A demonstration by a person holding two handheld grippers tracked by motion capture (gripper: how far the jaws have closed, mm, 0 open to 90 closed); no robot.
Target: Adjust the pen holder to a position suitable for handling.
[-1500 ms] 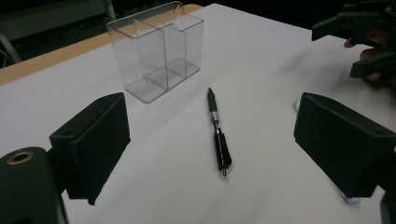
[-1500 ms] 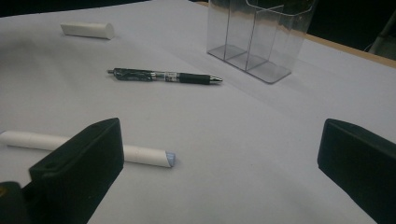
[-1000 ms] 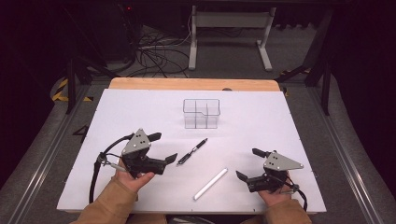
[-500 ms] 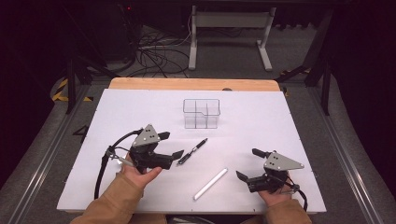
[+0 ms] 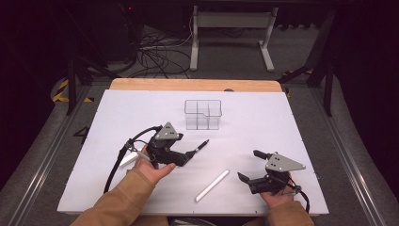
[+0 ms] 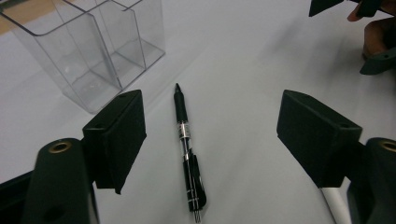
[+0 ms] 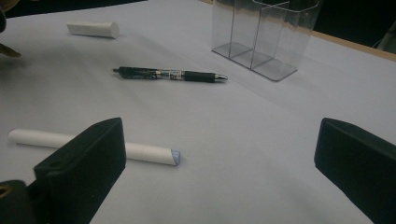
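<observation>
A black pen (image 5: 200, 147) lies on the white tabletop (image 5: 282, 122), in front of a clear divided organizer (image 5: 203, 114). My left gripper (image 5: 186, 149) has its jaws on either side of the pen's rear end. In the left gripper view the pen (image 6: 187, 149) lies between the pads (image 6: 119, 135) with a gap on each side. The jaws have just been closing and do not touch the pen, so my left gripper (image 6: 217, 130) is open. My right gripper (image 5: 249, 165) rests at the front right, open and holding nothing. Just ahead of my right gripper (image 7: 219, 158) lies a long white marker (image 7: 140, 151).
The long white marker (image 5: 212, 185) lies at the front middle between the hands. A short white cylinder (image 5: 129, 159) lies beside the left hand, and the right gripper view has this cylinder (image 7: 93, 29) at the far left. The organizer (image 6: 93, 51) is empty. Cables and a desk frame stand beyond the table.
The left gripper moved to the right up to the pen and now straddles its rear end. Its jaws stand narrower than before. The right gripper stayed still.
</observation>
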